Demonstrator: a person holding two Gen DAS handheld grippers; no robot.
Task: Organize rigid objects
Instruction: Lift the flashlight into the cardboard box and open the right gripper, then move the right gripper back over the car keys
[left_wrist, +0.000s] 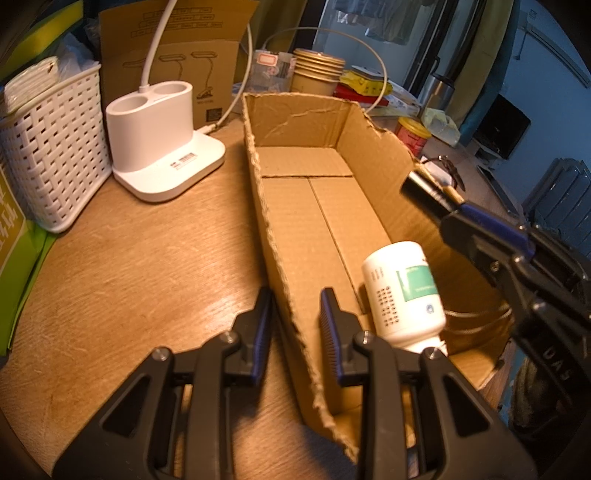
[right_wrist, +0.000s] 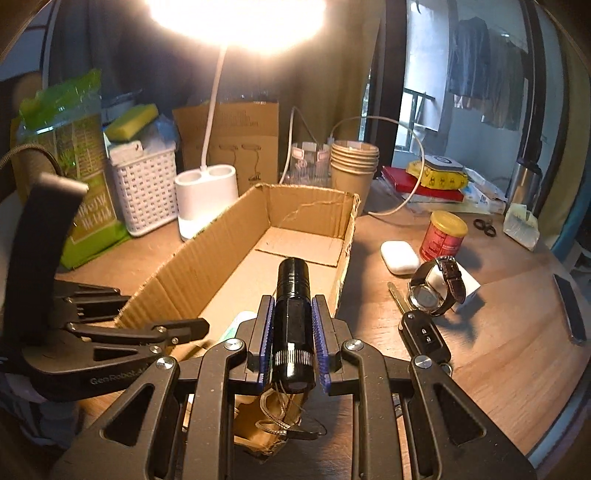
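Over the cardboard box (right_wrist: 236, 258), whose near wall the left gripper (left_wrist: 295, 325) pinches with clenched fingers, the right gripper (right_wrist: 293, 332) clamps a black flashlight (right_wrist: 291, 314), likely to be lowered beside the white bottle (left_wrist: 404, 291) inside and released; only "GenRobot" on the left tool reads.

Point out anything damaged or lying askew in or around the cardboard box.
The cardboard box has ragged, torn top edges, and its right wall has a chunk ripped away. Inside, a white bottle lies tipped on its side. The left gripper straddles the torn left wall.
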